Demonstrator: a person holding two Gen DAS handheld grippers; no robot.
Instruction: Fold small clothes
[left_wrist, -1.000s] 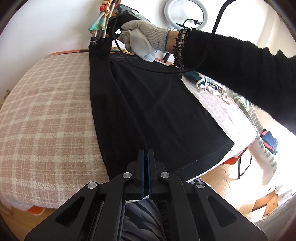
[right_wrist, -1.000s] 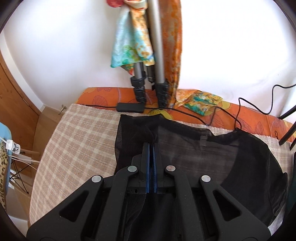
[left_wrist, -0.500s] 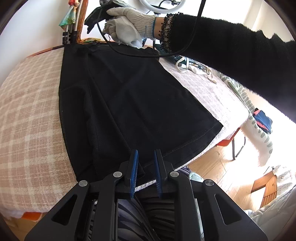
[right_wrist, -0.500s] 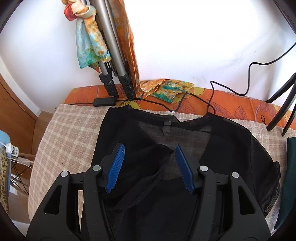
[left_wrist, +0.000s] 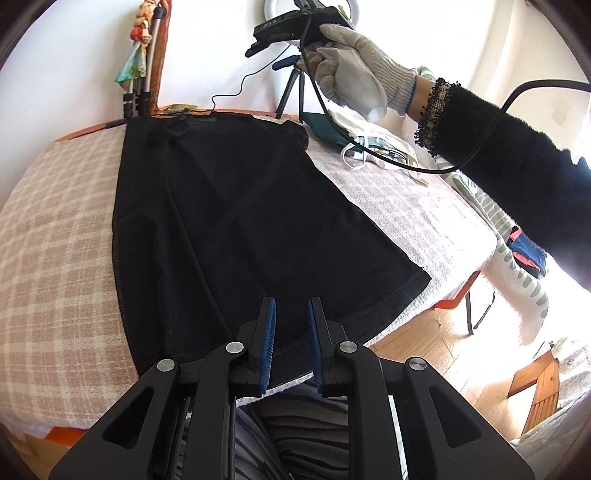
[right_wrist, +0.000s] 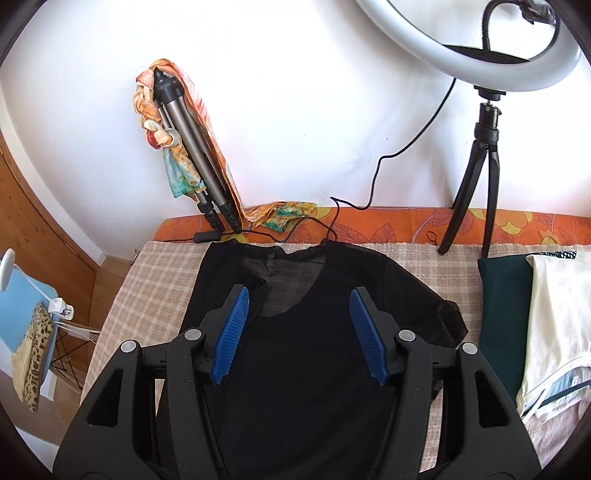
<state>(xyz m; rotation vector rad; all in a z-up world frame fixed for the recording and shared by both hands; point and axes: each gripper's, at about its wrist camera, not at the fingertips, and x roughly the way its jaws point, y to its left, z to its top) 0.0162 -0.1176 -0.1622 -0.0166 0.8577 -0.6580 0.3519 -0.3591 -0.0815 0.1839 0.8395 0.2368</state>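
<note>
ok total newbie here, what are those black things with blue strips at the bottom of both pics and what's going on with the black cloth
Those are hand-held tongs, one in each of a person's hands, each with a fisheye camera looking along its two fingers. One picture comes from the left tongs, the other from the right tongs. The left view also shows the person's gloved right hand holding the right tongs in the air. Both tongs are open and hold nothing. A black top lies on a checked blanket with one side already folded over. Beside it, the right view shows a dark green garment and a white garment.
</note>
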